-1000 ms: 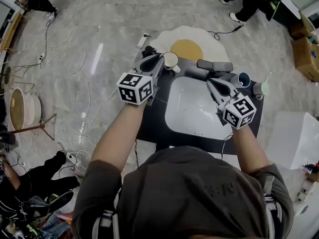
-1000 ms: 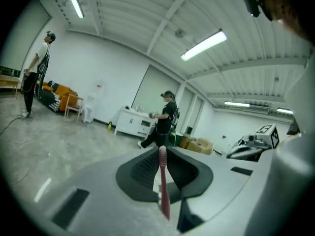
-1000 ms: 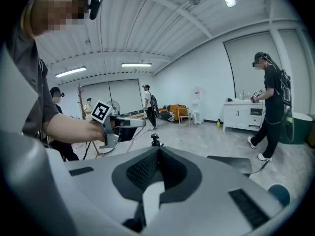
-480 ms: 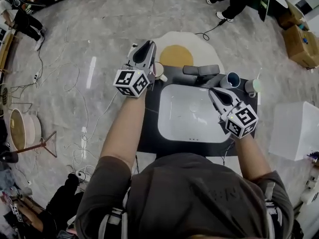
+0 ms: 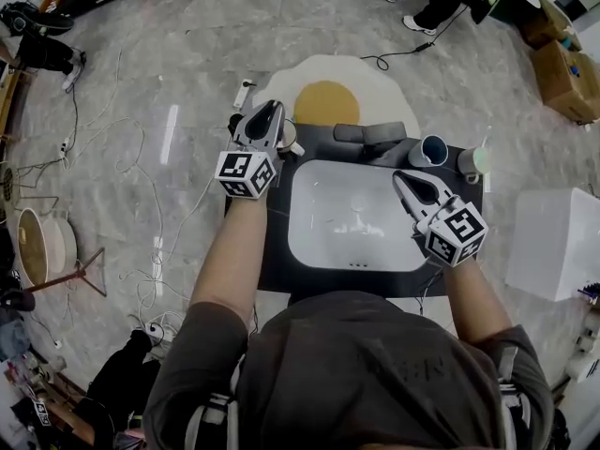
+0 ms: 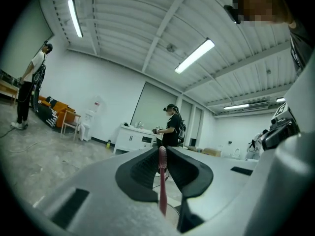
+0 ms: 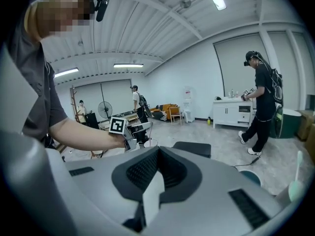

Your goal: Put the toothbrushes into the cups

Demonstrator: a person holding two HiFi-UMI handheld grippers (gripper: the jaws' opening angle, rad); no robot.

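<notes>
Pinching a pink toothbrush (image 6: pixel 162 191), left tongs (image 6: pixel 161 150) reach the counter (image 5: pixel 272 261) corner; right tongs (image 7: pixel 156 152) pinch a white handle (image 7: pixel 151 198).

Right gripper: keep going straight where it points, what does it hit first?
Probably the dark block dead ahead of the right gripper; the blue cup lies off to the right. Depth unclear.

The toothbrush (image 6: pixel 162 191) in the left gripper (image 6: pixel 161 156) is pink. Both grippers are grey with black pads, and the right gripper (image 7: pixel 158 155) has a white handle (image 7: pixel 151 195). Their cubes have black-and-white squares. In the head view, the white sink (image 5: pixel 328 223) sits in a black counter (image 5: pixel 277 261). At twelve o'clock is a white rug (image 5: pixel 375 90) with a yellow middle (like a fried egg). At two o'clock is a blue cup (image 5: pixel 433 150).
</notes>
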